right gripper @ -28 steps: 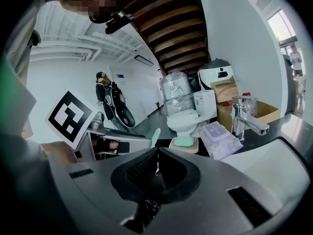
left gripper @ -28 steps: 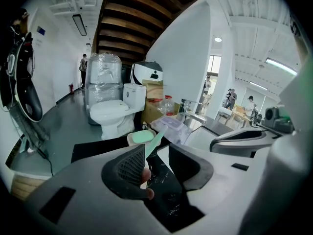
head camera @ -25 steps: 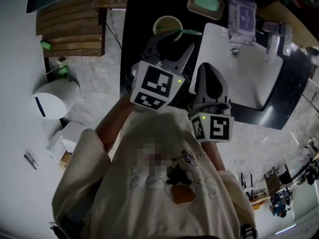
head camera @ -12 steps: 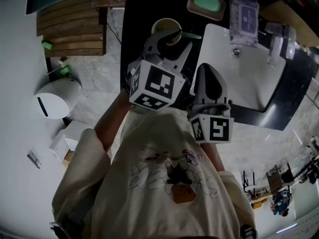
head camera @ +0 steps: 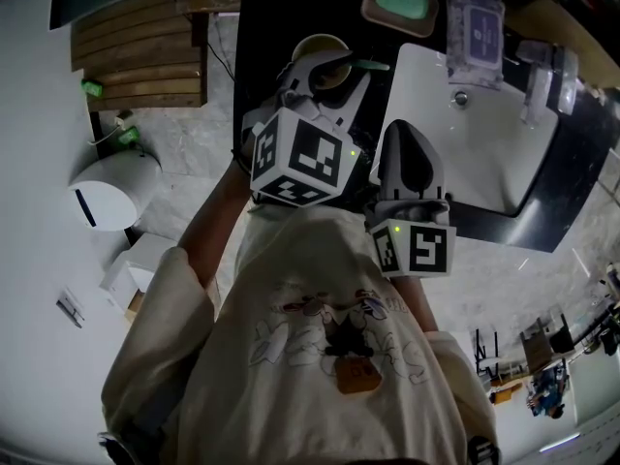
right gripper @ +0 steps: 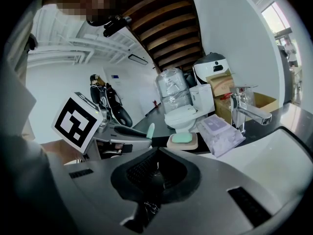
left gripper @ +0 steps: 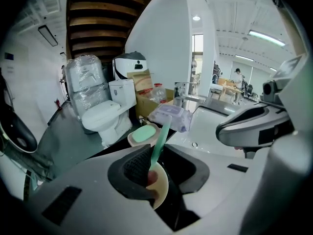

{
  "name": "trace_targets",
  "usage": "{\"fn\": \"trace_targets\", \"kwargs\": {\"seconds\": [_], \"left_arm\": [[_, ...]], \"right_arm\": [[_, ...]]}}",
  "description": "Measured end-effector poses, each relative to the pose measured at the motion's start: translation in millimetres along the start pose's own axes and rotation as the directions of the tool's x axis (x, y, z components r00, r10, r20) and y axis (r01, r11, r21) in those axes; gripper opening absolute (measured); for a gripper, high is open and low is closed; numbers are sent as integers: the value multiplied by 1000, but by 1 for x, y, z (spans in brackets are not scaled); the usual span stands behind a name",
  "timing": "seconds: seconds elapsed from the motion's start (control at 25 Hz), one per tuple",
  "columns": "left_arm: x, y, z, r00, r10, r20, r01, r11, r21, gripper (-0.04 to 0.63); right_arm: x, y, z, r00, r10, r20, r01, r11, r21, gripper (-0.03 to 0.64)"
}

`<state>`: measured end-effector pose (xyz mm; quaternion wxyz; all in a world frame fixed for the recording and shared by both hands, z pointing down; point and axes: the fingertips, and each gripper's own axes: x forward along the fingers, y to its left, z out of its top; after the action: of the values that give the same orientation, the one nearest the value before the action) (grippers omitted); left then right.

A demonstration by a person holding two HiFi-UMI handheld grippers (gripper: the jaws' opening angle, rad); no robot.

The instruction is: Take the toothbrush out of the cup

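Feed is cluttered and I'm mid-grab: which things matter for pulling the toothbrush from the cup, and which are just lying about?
Job: green toothbrush; cup holding it; left gripper, jaws just closing with the toothbrush between them.
Lying about: soap dish; wipes pack; tap; sink; toilet.

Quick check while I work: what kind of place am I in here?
Probably a bathroom mock-up inside a larger hall: a white sink with a tap, a soap dish on the dark counter, and a toilet standing nearby.
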<state>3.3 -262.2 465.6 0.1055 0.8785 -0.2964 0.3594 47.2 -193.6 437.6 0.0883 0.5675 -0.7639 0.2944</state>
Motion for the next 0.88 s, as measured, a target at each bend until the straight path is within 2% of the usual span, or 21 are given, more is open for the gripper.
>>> {"fn": "trace_targets", "kwargs": {"seconds": [0.4,0.72,0.88], "left_arm": [[-4,7,7,999,11,34,-10,1000,-28,58],[-17,12,10,998,43,55,-41,999,-27,57],[-24,13,11,997,44,64,-41,998,-50,57]], "right_arm": [[-4,2,2,1000,-2,10,2,1000,-2,18],[-8,10,6,1000,6,27,-6,1000,-11,18],[-12,15,8,999,9,36,-9,1000,-19,18]]}}
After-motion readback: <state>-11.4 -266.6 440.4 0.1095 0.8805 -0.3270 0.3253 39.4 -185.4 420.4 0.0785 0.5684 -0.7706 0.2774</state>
